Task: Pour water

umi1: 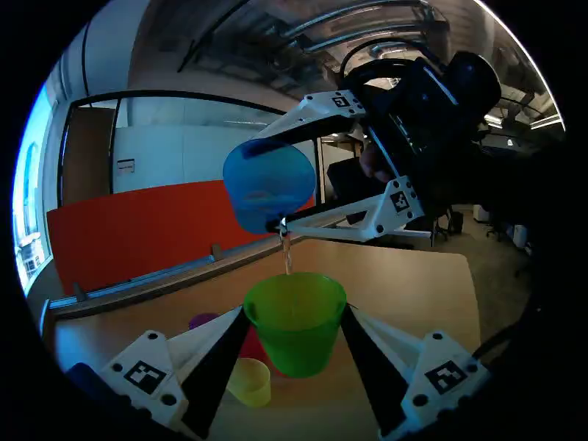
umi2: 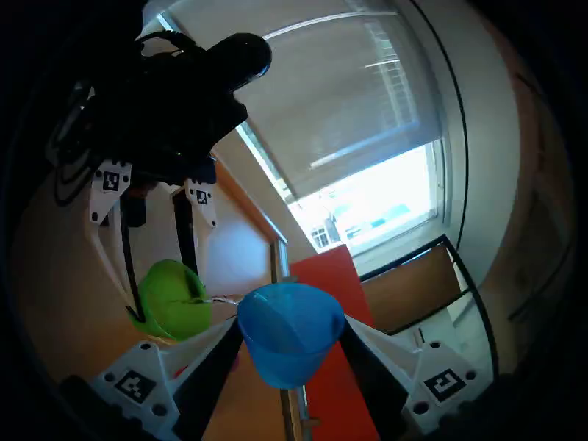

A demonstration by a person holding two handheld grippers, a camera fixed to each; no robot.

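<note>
While the left gripper (umi1: 294, 312) holds the green cup (umi1: 298, 342) upright above the table (umi1: 411, 287), its two fingers (umi1: 220, 353) stand about a cup's width apart. Each one presses a side of the cup just below the rim. The cup sits near in the left gripper view, in the middle between the black inner faces of the fingers.

Farther off and higher, the right gripper (umi1: 266, 184) reaches in from the right with a blue cup (umi1: 266, 187) clamped between its white fingers. One finger lies along the top of the cup and the other along the bottom. The blue cup is tipped so that its mouth faces down and to the right. A thin stream of water (umi1: 287, 257) falls from its lower lip into the green cup's mouth.

In the right gripper view the blue cup fills the gap between the gripper's own fingers, which are open to the cup's width and touch both its sides. The green cup lies to its left, tilted in this view.

On the table near the green cup stand a yellow cup (umi1: 250, 382) at the near left, a purple cup (umi1: 202, 320) farther left and a red one (umi1: 253, 345) partly hidden just behind it. An orange panel (umi1: 147, 228) runs along the table's far left edge.
</note>
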